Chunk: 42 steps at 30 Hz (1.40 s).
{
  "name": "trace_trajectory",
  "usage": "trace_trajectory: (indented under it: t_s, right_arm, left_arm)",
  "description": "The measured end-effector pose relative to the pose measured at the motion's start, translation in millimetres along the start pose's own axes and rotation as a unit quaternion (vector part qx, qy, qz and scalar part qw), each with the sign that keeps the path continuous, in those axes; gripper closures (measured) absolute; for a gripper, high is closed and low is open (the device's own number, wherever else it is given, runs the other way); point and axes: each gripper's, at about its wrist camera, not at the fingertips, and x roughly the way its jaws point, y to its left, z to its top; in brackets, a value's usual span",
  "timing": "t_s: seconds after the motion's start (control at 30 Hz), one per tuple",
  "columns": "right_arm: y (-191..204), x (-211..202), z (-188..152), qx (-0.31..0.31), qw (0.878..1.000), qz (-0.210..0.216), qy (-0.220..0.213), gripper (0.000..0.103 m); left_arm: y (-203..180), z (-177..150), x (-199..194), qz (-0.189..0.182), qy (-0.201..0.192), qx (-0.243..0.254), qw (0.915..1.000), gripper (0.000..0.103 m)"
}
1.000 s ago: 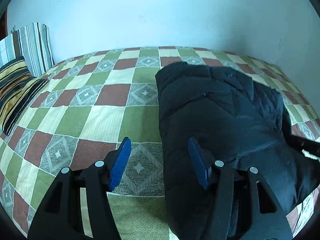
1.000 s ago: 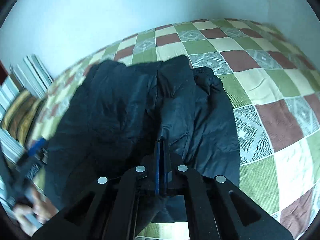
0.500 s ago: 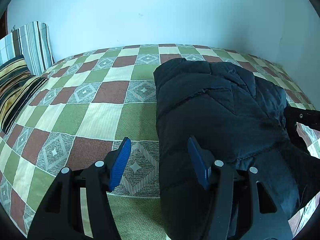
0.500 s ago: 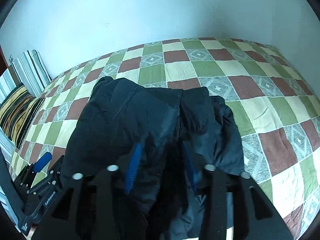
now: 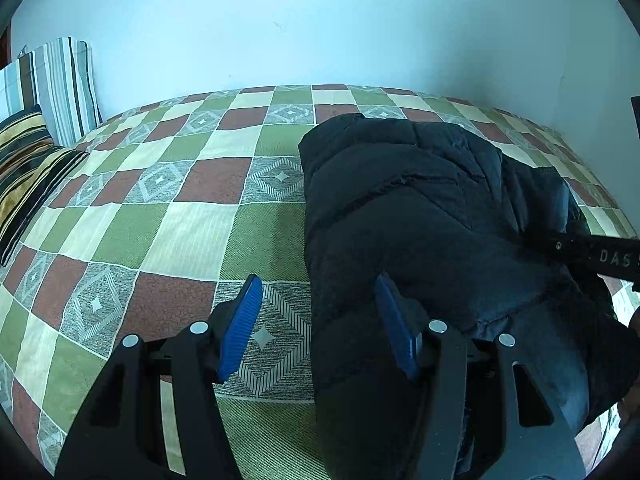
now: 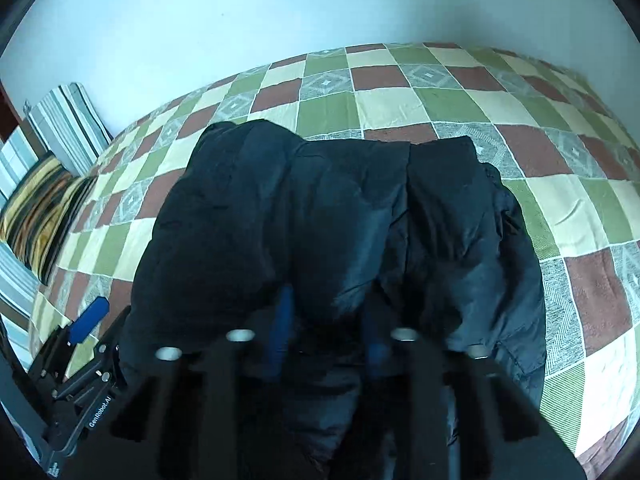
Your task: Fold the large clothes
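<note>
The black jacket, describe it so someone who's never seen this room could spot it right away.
Start at the bed, covered by a checkered bedspread of green, cream and brown squares. The black jacket lies bunched on the half away from the striped pillows. It is the only plain dark, puffy thing there; everything around it is patterned.

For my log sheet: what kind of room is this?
Most likely a bedroom: a checked bedspread covers a wide bed, striped pillows lean at the wall, and a dark jacket lies on top.
</note>
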Motion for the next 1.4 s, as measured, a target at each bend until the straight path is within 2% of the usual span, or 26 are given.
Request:
trace_trajectory:
  t_s: [0.1, 0.33, 0.43, 0.57, 0.7, 0.87, 1.0, 1.13, 1.3, 1.4]
  right_arm:
    - [10, -3, -4, -0.028, 0.999, -0.026, -0.013, 0.097]
    - [6, -22, -6, -0.04, 0.996, -0.063, -0.051, 0.099]
    - [-1, -37, -4, -0.045, 0.993, -0.086, -0.074, 0.099]
    - [-26, -50, -2, -0.038, 0.99, -0.111, -0.082, 0.099]
    - [-56, -47, -6, -0.018, 0.99, -0.126, -0.068, 0.099]
    - [-80, -19, -13, -0.012, 0.992, -0.123, -0.038, 0.098]
    - [-89, 17, -16, -0.027, 0.994, -0.109, -0.01, 0.098]
    - [-99, 38, -18, -0.005, 0.996, -0.085, 0.0, 0.098]
    - [-97, 38, -19, -0.011, 0.996, -0.087, -0.003, 0.097]
    - [-98, 25, -18, -0.001, 0.997, -0.076, -0.02, 0.095]
  left_arm:
    - [-3, 2, 0, 0.002, -0.001, 0.005, 1.0, 0.045]
    - [-10, 7, -8, 0.006, -0.005, 0.017, 0.9998, 0.045]
    - [-17, 14, -18, -0.004, -0.011, 0.02, 0.9997, 0.044]
    - [-36, 25, -30, -0.014, -0.028, 0.04, 0.9987, 0.044]
    - [-65, 26, -21, -0.022, -0.015, 0.074, 0.9969, 0.044]
    - [-96, 18, 6, -0.012, 0.006, 0.105, 0.9944, 0.043]
    - [-101, 15, 26, -0.013, 0.03, 0.106, 0.9938, 0.043]
    - [-101, 10, 44, -0.015, 0.045, 0.097, 0.9941, 0.042]
    - [-103, 3, 45, -0.001, 0.034, 0.101, 0.9944, 0.043]
    - [-100, 7, 35, -0.006, 0.021, 0.095, 0.9952, 0.043]
